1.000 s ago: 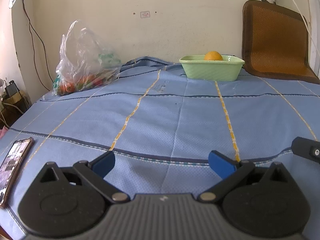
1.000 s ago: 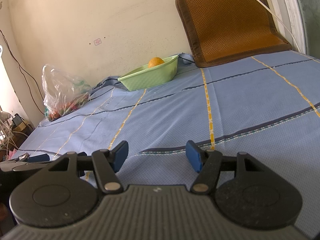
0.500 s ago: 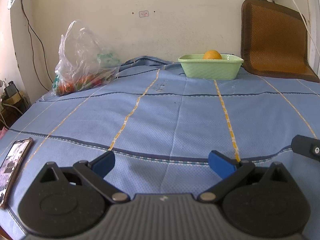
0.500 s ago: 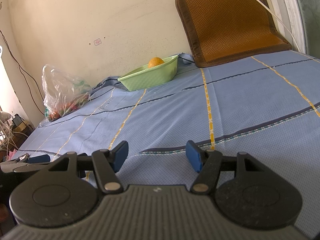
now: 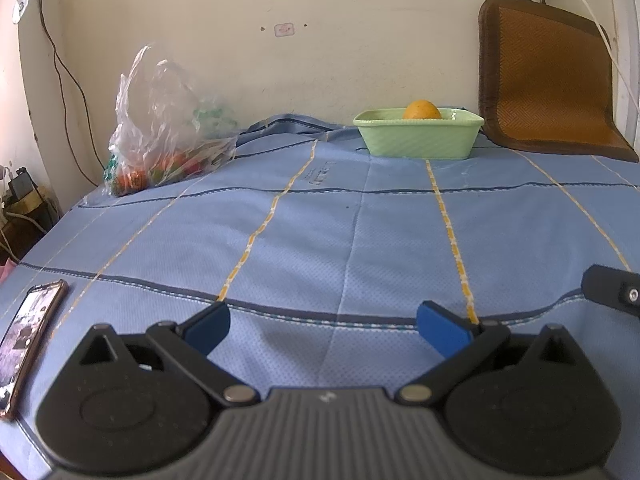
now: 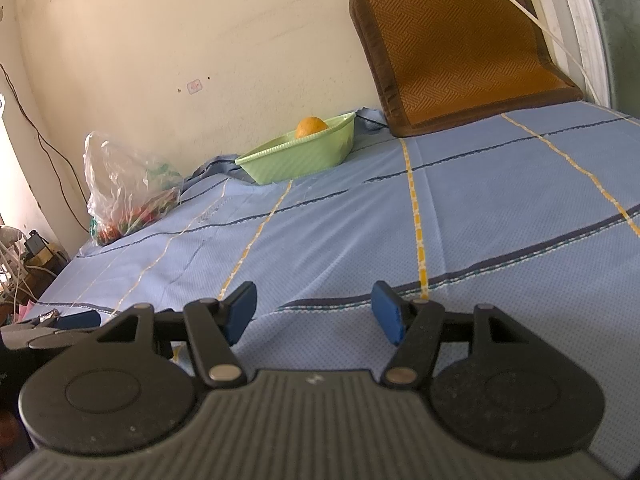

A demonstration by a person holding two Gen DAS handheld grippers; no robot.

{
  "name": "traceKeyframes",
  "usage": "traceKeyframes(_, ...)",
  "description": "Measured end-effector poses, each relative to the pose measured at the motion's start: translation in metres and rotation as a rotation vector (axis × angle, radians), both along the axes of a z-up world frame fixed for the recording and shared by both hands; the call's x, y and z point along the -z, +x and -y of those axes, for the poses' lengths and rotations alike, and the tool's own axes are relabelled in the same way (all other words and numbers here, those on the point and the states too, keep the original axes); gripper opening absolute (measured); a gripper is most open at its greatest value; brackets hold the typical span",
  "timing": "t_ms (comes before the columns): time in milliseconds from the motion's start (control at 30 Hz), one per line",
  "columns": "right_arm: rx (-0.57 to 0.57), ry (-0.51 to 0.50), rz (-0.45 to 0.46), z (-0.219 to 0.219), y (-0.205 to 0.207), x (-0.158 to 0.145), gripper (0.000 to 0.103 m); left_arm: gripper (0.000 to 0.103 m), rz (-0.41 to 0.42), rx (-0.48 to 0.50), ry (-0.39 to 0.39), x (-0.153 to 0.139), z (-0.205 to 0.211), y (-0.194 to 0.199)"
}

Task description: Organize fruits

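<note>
You have one orange [image 5: 421, 110] sitting in the pale green basket [image 5: 418, 140] at the far side of the bed [image 5: 360, 232], close to the wall and just beside the brown woven mat [image 5: 548, 76]. The rest of the fruit appears to be in the clear plastic bag [image 5: 160, 136] at the far left corner, well apart from the basket; reddish and green shapes show through it, but you cannot tell the kinds. So by the look of it the job has barely begun: one fruit placed, the bag's contents left to move.

Your left gripper [image 5: 324, 330] hangs low over the near edge of the bed with its blue fingers [image 5: 208, 326] spread wide and nothing between them. Your right gripper [image 6: 314, 312] is the same: fingers [image 6: 386, 312] apart, empty, pointing toward the basket. A phone [image 5: 28, 336] lies on the bed at your left.

Compared with a second ago, nothing has changed. Both grippers sit where they were, equally open, and orange, basket and bag have not shifted.
</note>
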State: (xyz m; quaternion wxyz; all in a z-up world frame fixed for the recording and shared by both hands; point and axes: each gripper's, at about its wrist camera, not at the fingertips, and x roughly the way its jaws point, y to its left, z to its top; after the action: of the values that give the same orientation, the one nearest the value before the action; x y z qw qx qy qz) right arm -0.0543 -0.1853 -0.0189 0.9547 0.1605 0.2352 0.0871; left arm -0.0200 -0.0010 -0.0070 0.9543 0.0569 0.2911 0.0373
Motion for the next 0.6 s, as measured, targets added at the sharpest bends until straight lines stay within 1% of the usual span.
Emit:
traceKeyframes(333,0.008,0.001,0.003,-0.0023,0.0012,-0.0048,0.066,0.103,0.0,0.013,0.009,-0.002,0.0007,0.0028)
traceKeyframes(600,0.025,0.007,0.005,-0.0031,-0.0005,-0.0056,0.066,0.103,0.017,0.02,0.026,-0.0067,0.0016,0.0055)
